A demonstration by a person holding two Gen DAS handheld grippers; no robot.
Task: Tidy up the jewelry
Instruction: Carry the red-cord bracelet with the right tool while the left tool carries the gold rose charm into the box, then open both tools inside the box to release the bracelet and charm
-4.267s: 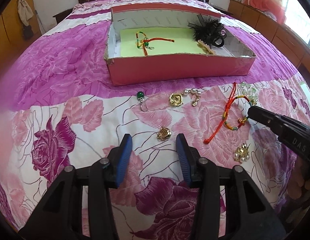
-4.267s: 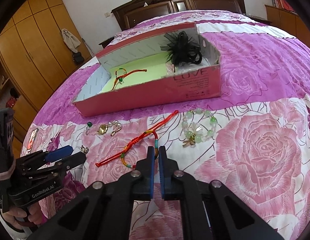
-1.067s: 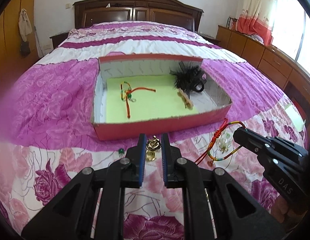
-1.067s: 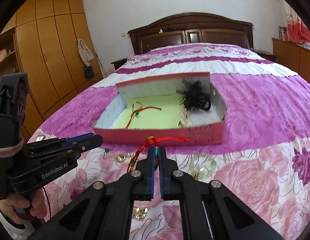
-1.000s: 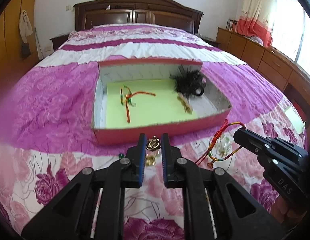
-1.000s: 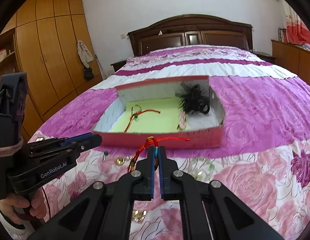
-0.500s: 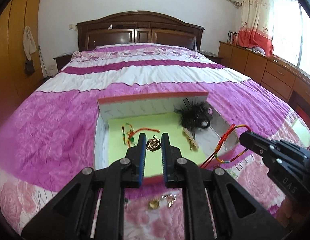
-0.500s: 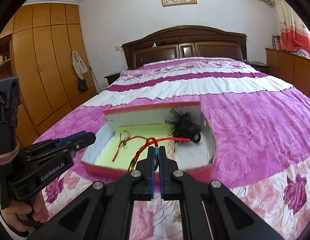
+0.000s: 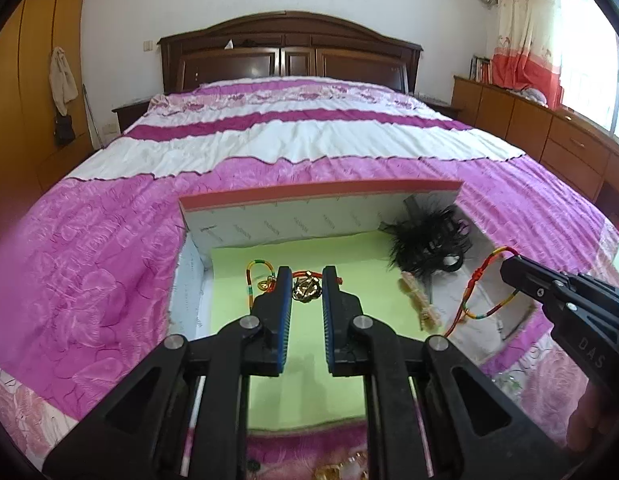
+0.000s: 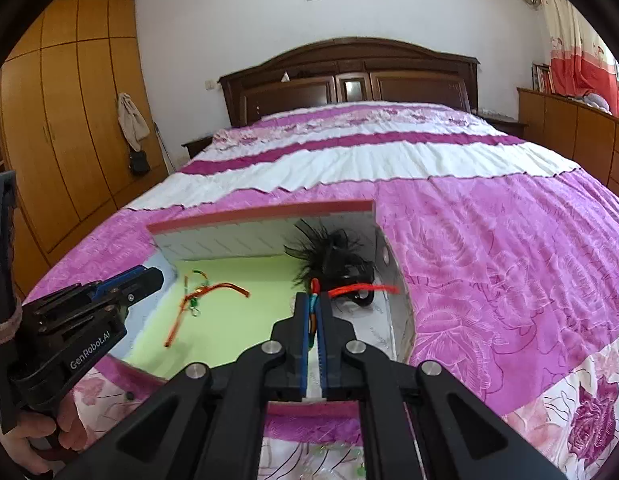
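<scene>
Both grippers hover over the pink box (image 9: 321,196), ready to drop their loads: the left gripper (image 9: 305,286) pinches a gold ornament (image 9: 306,290), the right gripper (image 10: 314,308), clamped shut, grips a red cord bracelet (image 10: 359,289) near the black feather clip (image 10: 329,258).

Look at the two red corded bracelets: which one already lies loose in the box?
The bracelet on the green liner at the box's left lies loose; the other bracelet hangs clamped in the right tongs.
</scene>
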